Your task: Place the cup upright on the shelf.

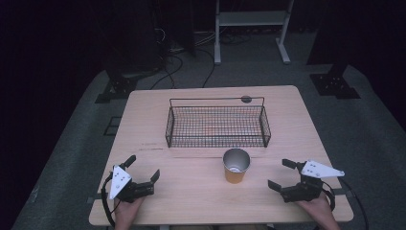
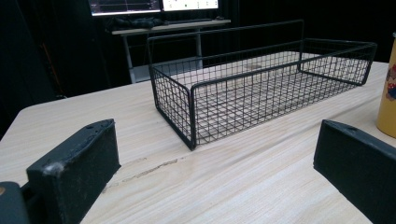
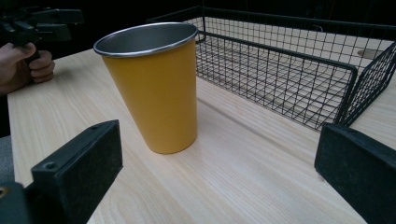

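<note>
A yellow metal cup (image 1: 236, 165) stands upright on the wooden table (image 1: 191, 201), just in front of a black wire basket (image 1: 218, 123). In the right gripper view the cup (image 3: 156, 86) is close ahead, left of centre, with the basket (image 3: 289, 65) behind it. My right gripper (image 1: 281, 174) rests open at the table's front right, a short way right of the cup. My left gripper (image 1: 142, 168) is open at the front left, nothing between its jaws. The left gripper view looks at the basket (image 2: 252, 88), with the cup's edge (image 2: 388, 98) at far right.
The basket is empty, with a tall wire handle along its far side. A small dark round spot (image 1: 246, 99) lies behind it on the table. Beyond the table are a white frame stand (image 1: 251, 24), cables and dark stand bases on grey floor.
</note>
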